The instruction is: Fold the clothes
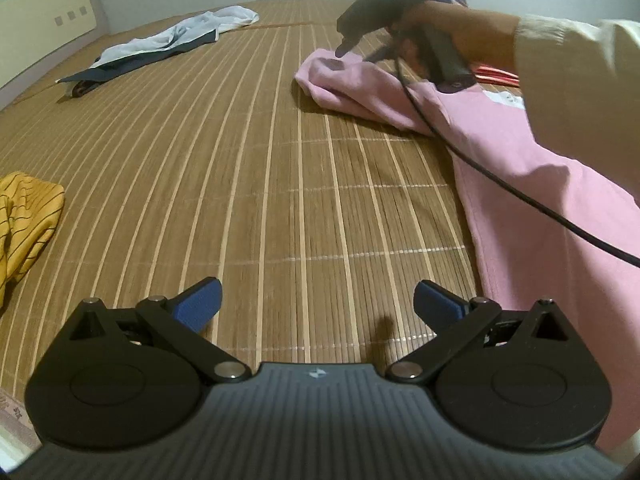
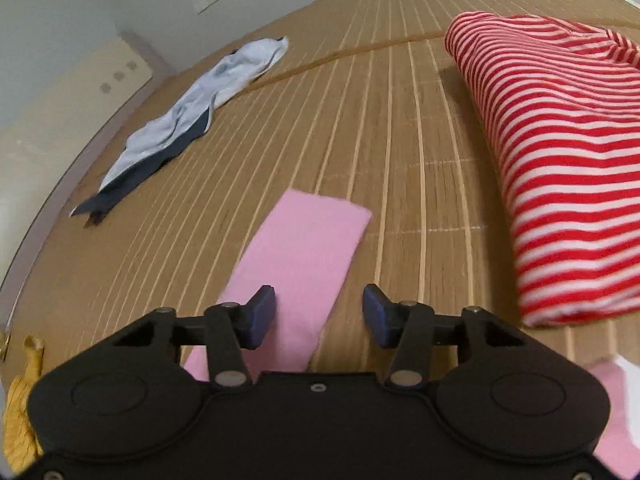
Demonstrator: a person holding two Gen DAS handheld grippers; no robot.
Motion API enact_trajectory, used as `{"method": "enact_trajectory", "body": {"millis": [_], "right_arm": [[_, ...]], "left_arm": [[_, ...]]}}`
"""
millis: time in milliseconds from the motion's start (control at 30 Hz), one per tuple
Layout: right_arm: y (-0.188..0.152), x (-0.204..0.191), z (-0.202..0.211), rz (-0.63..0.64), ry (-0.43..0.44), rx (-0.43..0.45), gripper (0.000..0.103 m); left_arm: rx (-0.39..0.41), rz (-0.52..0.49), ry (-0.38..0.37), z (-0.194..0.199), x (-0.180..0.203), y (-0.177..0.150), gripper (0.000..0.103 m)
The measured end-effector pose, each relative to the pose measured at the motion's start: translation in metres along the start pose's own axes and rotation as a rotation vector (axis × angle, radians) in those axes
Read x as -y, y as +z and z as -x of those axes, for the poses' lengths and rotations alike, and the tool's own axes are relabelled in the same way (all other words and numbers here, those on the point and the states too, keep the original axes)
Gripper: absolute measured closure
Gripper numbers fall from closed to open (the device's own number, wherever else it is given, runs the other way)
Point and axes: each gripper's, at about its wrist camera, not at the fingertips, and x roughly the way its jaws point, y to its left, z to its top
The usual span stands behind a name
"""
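A pink garment (image 1: pixel 540 200) lies on the bamboo mat (image 1: pixel 260 200) at the right of the left wrist view, one sleeve (image 1: pixel 340 80) stretched out to the left. A hand holds my right gripper (image 1: pixel 358 54) just above that sleeve's end. In the right wrist view the sleeve (image 2: pixel 304 248) lies flat on the mat and runs under the right gripper (image 2: pixel 320 316), whose blue pads (image 2: pixel 260 316) stand partly apart and press on nothing. My left gripper (image 1: pixel 318 304) hovers wide open over bare mat, left of the pink garment's edge.
A red-and-white striped garment (image 2: pixel 560 160) lies folded to the right of the sleeve. A white and navy garment (image 1: pixel 168 44) is crumpled at the far left near the headboard (image 1: pixel 44 24). A yellow striped garment (image 1: pixel 24 220) is at the left edge. A black cable (image 1: pixel 500 184) crosses the pink garment.
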Motion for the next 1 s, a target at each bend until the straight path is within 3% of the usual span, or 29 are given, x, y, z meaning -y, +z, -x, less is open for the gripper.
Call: {"method": "enact_trajectory", "body": {"millis": [33, 133, 167, 200, 300, 433, 500, 600, 700, 933, 967, 1000], "right_arm": [[0.001, 0.000, -0.003, 0.004, 0.002, 0.018, 0.056], [0.000, -0.001, -0.010, 0.049, -0.018, 0.047, 0.078], [-0.003, 0.001, -0.012, 0.058, -0.010, 0.049, 0.093], [-0.006, 0.003, -0.011, 0.063, 0.003, 0.048, 0.100], [-0.011, -0.003, 0.004, 0.071, 0.089, 0.050, 0.101], [-0.012, -0.031, 0.047, 0.042, 0.343, 0.031, 0.101], [-0.018, -0.055, 0.074, 0.087, 0.453, 0.010, 0.101], [-0.024, -0.079, 0.107, 0.168, 0.518, 0.029, 0.101], [-0.041, -0.093, 0.112, 0.193, 0.575, -0.076, 0.101], [-0.135, -0.152, 0.091, 0.386, 0.665, -0.326, 0.098], [-0.148, -0.159, 0.089, 0.405, 0.670, -0.362, 0.092], [-0.160, -0.166, 0.086, 0.421, 0.676, -0.395, 0.079]], "left_arm": [[-0.003, -0.002, 0.003, -0.001, 0.001, 0.000, 0.000], [-0.001, -0.008, 0.013, -0.003, 0.000, 0.000, 0.000], [0.004, -0.001, 0.024, -0.003, -0.001, 0.000, 0.000], [0.009, 0.010, 0.037, -0.002, -0.003, -0.001, 0.000], [0.028, 0.079, 0.069, 0.002, -0.014, 0.000, 0.000], [0.045, 0.156, 0.109, 0.006, -0.027, 0.000, 0.000], [0.044, 0.178, 0.124, 0.009, -0.031, -0.002, 0.000], [0.060, 0.181, 0.129, 0.016, -0.033, -0.005, 0.000], [0.066, 0.191, 0.153, 0.021, -0.038, -0.007, 0.000], [0.049, 0.257, 0.177, 0.028, -0.060, -0.009, 0.000], [0.048, 0.253, 0.180, 0.029, -0.060, -0.009, 0.000], [0.048, 0.254, 0.185, 0.029, -0.061, -0.010, 0.000]]}}
